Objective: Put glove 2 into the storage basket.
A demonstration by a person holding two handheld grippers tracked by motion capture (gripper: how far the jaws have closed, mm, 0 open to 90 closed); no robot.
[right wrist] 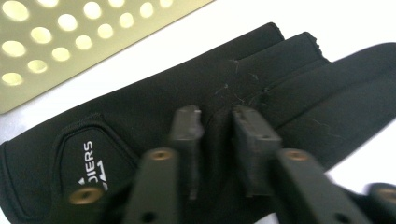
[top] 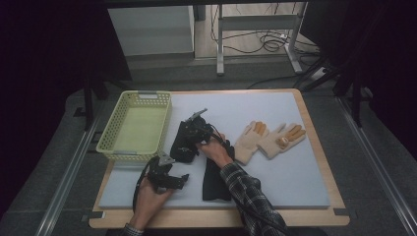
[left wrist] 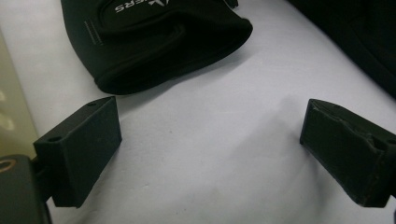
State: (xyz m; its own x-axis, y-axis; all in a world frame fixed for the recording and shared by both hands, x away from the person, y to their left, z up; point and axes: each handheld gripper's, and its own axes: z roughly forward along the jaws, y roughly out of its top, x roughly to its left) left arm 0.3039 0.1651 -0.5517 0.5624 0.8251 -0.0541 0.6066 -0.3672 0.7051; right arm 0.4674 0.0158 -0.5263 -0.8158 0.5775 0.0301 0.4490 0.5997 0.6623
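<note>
Nearest me, my left gripper (left wrist: 210, 140) hovers wide open just short of the black glove (left wrist: 159, 42). Beyond, my right gripper (right wrist: 217, 135) pinches that glove's fabric narrowly; overhead, it lies just right of the yellow basket (top: 110, 129).

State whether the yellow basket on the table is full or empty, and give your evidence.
Empty. In the high view the yellow basket shows a bare floor inside its perforated walls, and both black gloves and both cream gloves lie outside it on the mat.
</note>
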